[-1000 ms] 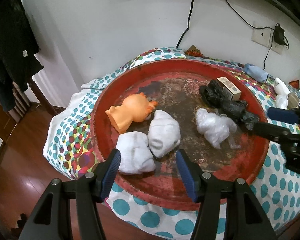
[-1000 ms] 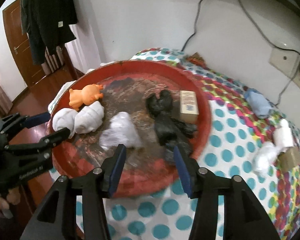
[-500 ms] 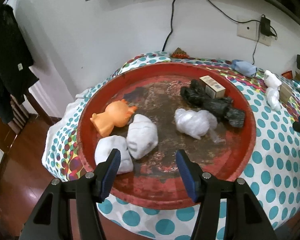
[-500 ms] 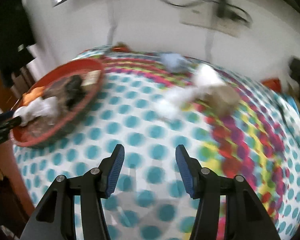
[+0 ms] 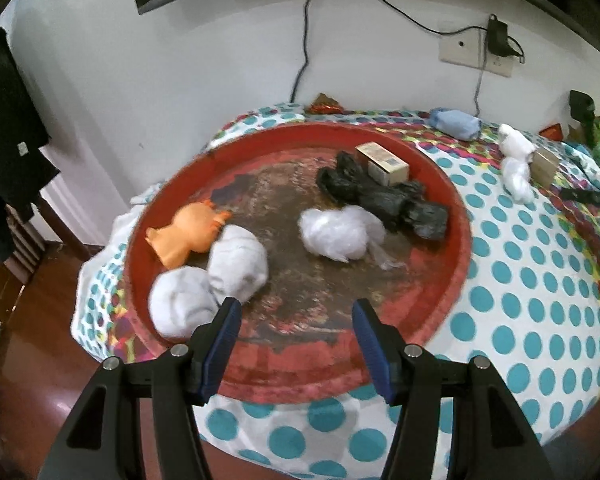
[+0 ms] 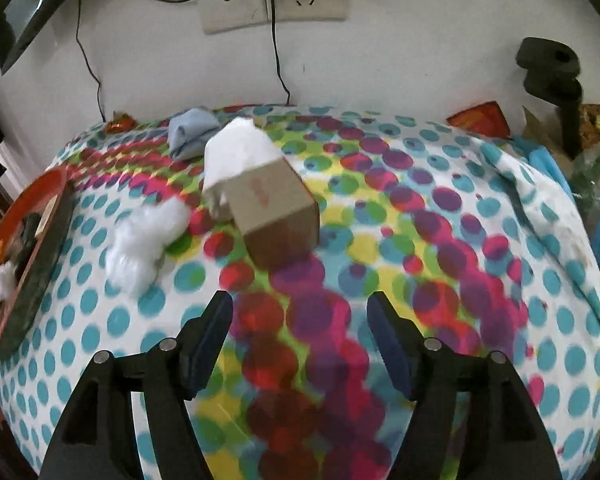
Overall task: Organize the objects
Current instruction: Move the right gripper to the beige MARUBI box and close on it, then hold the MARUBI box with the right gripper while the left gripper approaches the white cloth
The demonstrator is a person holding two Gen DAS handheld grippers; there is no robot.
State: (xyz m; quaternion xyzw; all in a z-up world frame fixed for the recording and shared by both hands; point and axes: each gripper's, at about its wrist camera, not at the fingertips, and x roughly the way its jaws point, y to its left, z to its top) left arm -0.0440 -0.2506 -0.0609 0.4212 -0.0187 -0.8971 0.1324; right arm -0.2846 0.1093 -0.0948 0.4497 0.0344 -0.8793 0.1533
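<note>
- The left claw gapes wide with nothing between its fingers, hovering over the near rim of the round red tray.
- On the tray lie an orange toy, two white sock bundles touching each other, a white plastic wad, a crumpled black bag and a small carton at the far edge, touching the bag.
- The right claw is also spread wide and empty, above the dotted cloth that covers the worktop.
- Just ahead of it sits a brown cardboard box, tilted, with a white bundle against its far side.
- A fluffy white wad lies to the left of the box, and a blue sock roll lies near the wall.
- The tray shows at the left edge of the right wrist view, well apart from the box.
</note>
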